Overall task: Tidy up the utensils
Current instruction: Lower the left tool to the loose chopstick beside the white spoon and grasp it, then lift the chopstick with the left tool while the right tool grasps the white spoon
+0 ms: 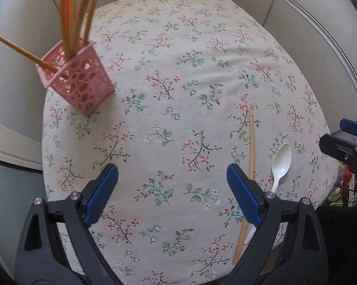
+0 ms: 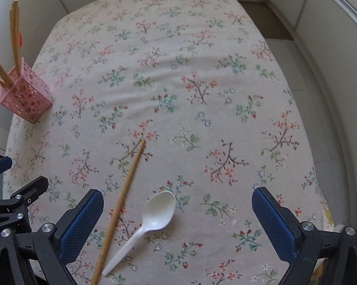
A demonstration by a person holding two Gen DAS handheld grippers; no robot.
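A pink perforated holder (image 1: 77, 80) stands at the table's far left with several wooden chopsticks (image 1: 70, 16) upright in it; it also shows in the right wrist view (image 2: 24, 95). One wooden chopstick (image 2: 121, 201) and a white plastic spoon (image 2: 152, 220) lie side by side on the floral cloth. My right gripper (image 2: 177, 210) is open, its jaws wide on either side of both. In the left wrist view the chopstick (image 1: 250, 152) and spoon (image 1: 281, 163) lie right of my open, empty left gripper (image 1: 172, 180).
The table is covered by a floral cloth (image 2: 178, 83) and its edges drop off on every side. White panelled walls (image 1: 297, 11) stand close around it. The right gripper's body (image 1: 344, 152) shows at the right edge of the left wrist view.
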